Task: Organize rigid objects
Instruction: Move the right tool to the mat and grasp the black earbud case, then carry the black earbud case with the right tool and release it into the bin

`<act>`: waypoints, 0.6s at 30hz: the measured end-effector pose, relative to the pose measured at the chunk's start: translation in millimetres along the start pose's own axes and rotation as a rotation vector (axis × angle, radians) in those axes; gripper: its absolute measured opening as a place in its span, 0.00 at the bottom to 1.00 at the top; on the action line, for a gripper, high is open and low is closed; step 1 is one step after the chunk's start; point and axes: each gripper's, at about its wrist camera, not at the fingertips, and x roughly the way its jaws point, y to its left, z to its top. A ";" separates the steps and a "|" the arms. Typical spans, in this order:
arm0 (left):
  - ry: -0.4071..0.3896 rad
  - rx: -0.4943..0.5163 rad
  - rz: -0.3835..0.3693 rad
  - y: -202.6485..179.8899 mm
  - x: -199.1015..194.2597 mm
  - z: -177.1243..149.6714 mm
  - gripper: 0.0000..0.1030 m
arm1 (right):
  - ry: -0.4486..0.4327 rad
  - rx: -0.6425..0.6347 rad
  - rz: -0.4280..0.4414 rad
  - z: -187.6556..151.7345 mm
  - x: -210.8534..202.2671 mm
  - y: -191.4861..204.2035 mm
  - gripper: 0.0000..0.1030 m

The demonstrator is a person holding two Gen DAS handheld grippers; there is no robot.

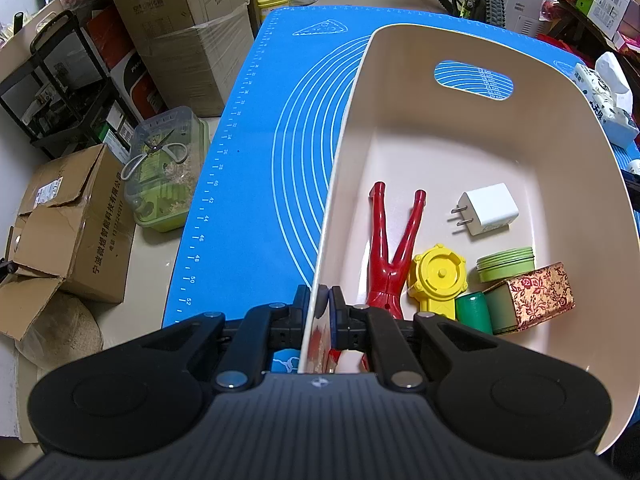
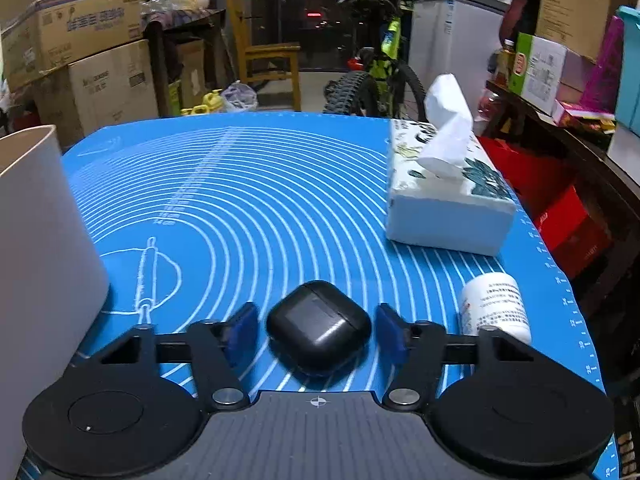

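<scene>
While the left tool (image 1: pixel 323 300) is clamped on the near rim of a cream bin (image 1: pixel 520 80) standing on the blue mat (image 1: pixel 248 160), the right tool (image 2: pixel 314 328) sits low on the mat with its blue pads either side of a black earbud case (image 2: pixel 318 326), a slight gap on both sides, not yet gripping. The case lies near the surface's front edge. A white bottle (image 2: pixel 496 306) lies beside it, toward the right edge; a tissue box (image 2: pixel 444 192) stands farther back. Inside the bin lie a red tool (image 1: pixel 394 248), yellow disc (image 1: pixel 438 276), white charger (image 1: pixel 488 208), green tin (image 1: pixel 506 268) and floral box (image 1: pixel 536 296).
</scene>
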 end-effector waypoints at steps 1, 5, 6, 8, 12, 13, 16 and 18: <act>0.000 0.001 0.000 0.2 0.1 0.1 0.11 | 0.000 0.000 -0.001 -0.3 -0.5 0.3 0.57; 0.002 -0.003 -0.003 0.0 0.3 0.3 0.11 | -0.004 -0.018 -0.009 -0.4 -2.8 3.4 0.57; 0.002 -0.004 -0.003 -0.2 0.3 0.5 0.11 | -0.007 -0.018 -0.010 0.6 -4.5 4.3 0.57; 0.003 -0.005 -0.002 -0.7 0.3 0.9 0.11 | -0.019 -0.004 -0.005 2.2 -9.5 3.6 0.57; 0.002 -0.006 0.000 -0.3 0.2 0.9 0.11 | -0.058 0.010 0.006 9.9 -26.7 0.8 0.57; 0.002 -0.007 0.001 -0.3 0.2 1.0 0.11 | -0.071 0.008 0.009 11.9 -32.1 1.5 0.57; 0.003 -0.015 -0.001 1.0 0.4 1.0 0.11 | -0.102 0.015 0.014 18.3 -47.4 1.2 0.57; 0.002 -0.014 0.001 0.7 0.0 1.0 0.11 | -0.125 0.024 0.016 23.1 -57.8 0.4 0.57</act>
